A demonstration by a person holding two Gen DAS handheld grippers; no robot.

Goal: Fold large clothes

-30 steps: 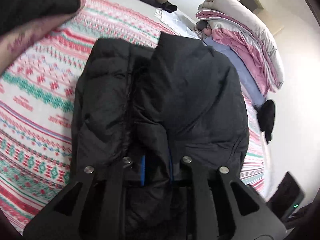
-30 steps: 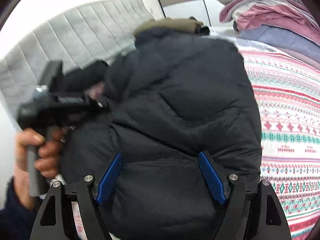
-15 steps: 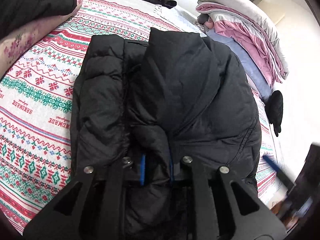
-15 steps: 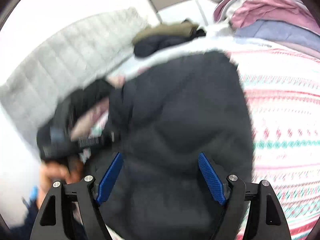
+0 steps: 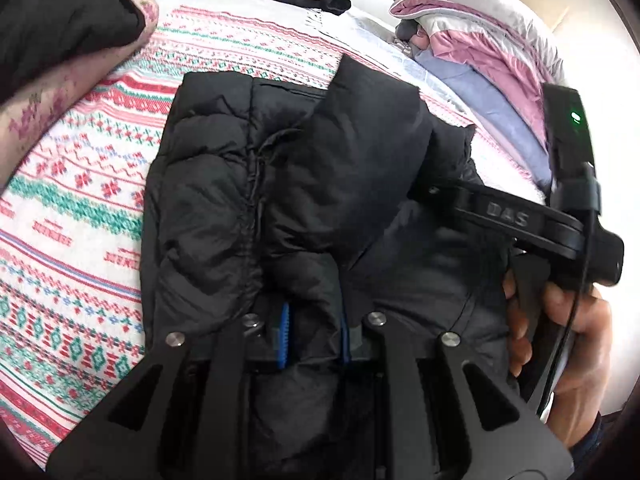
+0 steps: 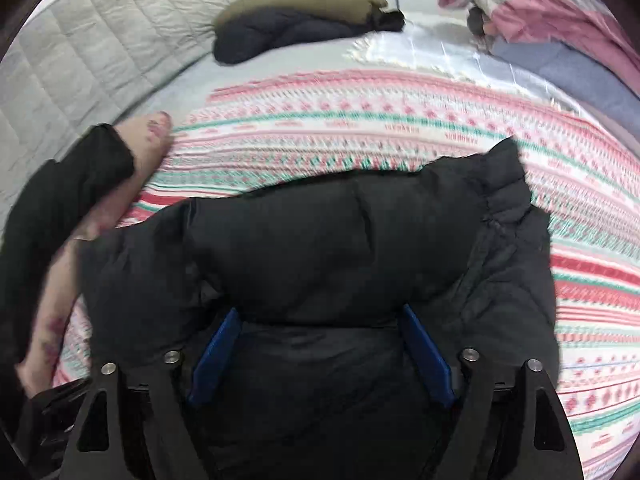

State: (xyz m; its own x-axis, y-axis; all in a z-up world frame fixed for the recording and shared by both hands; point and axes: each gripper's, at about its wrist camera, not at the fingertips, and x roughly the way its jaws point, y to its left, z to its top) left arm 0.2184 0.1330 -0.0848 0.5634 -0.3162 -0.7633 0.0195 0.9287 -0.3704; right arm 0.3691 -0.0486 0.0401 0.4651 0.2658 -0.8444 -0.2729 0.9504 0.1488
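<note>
A black puffer jacket (image 5: 280, 184) lies folded on the patterned bedspread (image 5: 80, 184). My left gripper (image 5: 312, 336) is shut on a bunched fold of the jacket at its near edge. My right gripper (image 6: 320, 344) is open, its blue pads (image 6: 216, 344) spread wide around the jacket (image 6: 328, 240), which fills the gap. The right gripper also shows from the side in the left wrist view (image 5: 520, 220), held by a hand over the jacket's right part.
A pile of pink, grey and blue bedding (image 5: 480, 40) sits at the far right. Another dark jacket with an olive part (image 6: 304, 20) lies at the bed's far end. A black garment on a pink pillow (image 6: 60, 208) lies at the left. A quilted headboard (image 6: 100, 40) stands behind.
The right gripper swung round over the jacket and now faces across the bed, and it has come into the left wrist view. The left gripper kept its grip on the fold.
</note>
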